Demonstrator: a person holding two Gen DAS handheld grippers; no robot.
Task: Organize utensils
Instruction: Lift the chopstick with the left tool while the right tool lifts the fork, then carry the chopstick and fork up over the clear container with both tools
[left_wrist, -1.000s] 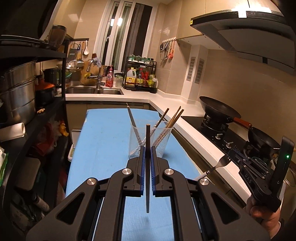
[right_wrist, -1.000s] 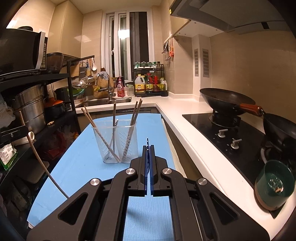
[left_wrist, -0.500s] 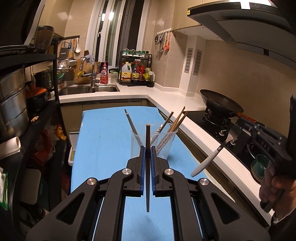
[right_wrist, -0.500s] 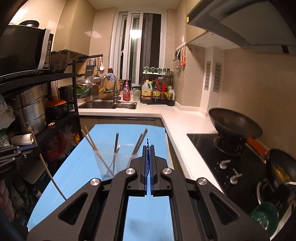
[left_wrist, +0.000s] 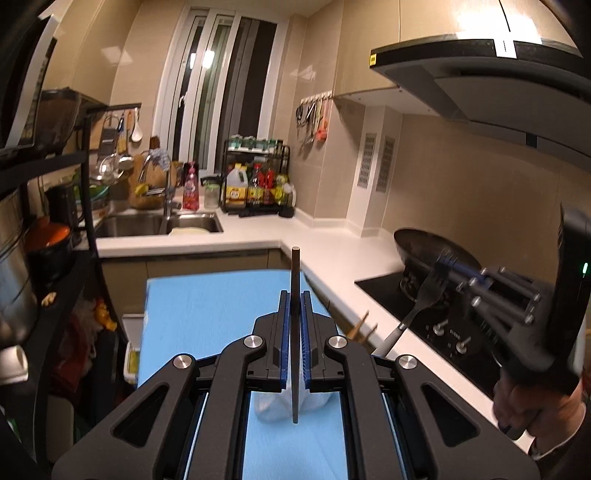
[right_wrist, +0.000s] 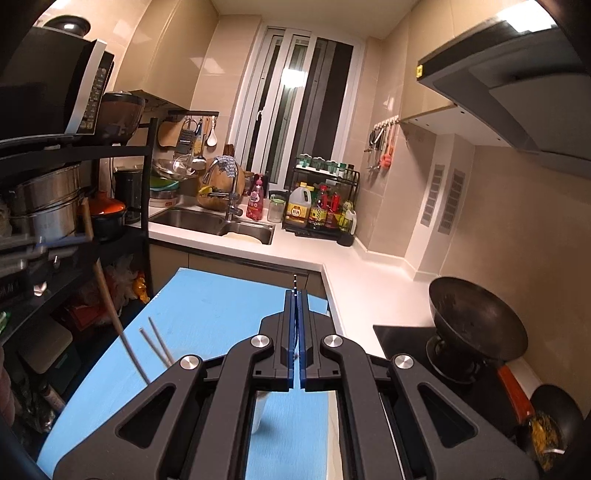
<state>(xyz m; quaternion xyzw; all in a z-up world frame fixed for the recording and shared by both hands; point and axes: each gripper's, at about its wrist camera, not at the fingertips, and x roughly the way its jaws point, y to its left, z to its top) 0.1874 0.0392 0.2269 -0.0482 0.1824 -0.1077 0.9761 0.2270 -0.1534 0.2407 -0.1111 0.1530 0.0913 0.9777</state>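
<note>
Matt black plastic gripper arms carry bright metal screws and blue ribbed pads on the left gripper (left_wrist: 295, 295); between them a dark, dull-finished chopstick (left_wrist: 295, 332). A polished metal fork (left_wrist: 424, 299) glints nearby. The blue mat (left_wrist: 207, 314) looks soft and matt, the white countertop (left_wrist: 332, 254) smooth and glossy, the sink (right_wrist: 221, 221) brushed steel, the wok (right_wrist: 476, 317) dull black

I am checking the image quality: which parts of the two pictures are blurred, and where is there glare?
Left wrist view: the right hand-held gripper and its fork are smeared by motion; the chopstick in the left hand-held gripper is sharp. Right wrist view: the window has a bright glare spot; straight lines bend toward the edges.
</note>
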